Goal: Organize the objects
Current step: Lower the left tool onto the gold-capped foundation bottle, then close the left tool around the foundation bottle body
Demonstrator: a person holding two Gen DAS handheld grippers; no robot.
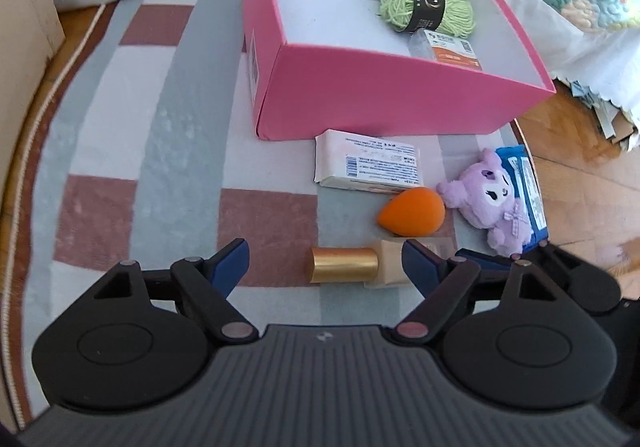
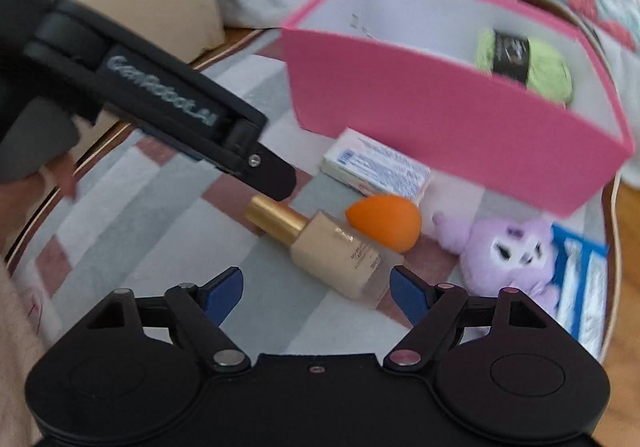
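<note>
While both my grippers, left (image 1: 324,261) and right (image 2: 316,287), gape wide and empty, one gold-capped bottle (image 2: 332,247) lies between my fingertips; beyond sit one orange sponge (image 1: 412,211), one purple plush (image 1: 486,195), one pink box (image 1: 384,95).

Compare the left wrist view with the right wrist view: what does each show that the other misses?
Only the left wrist view shows the small packet in the pink box beside the green yarn. Only the right wrist view shows the left gripper's body from outside and the bottle's whole beige body. Both share the box, yarn, bottle, white pack, orange sponge, purple plush toy, blue pack and striped rug.
</note>
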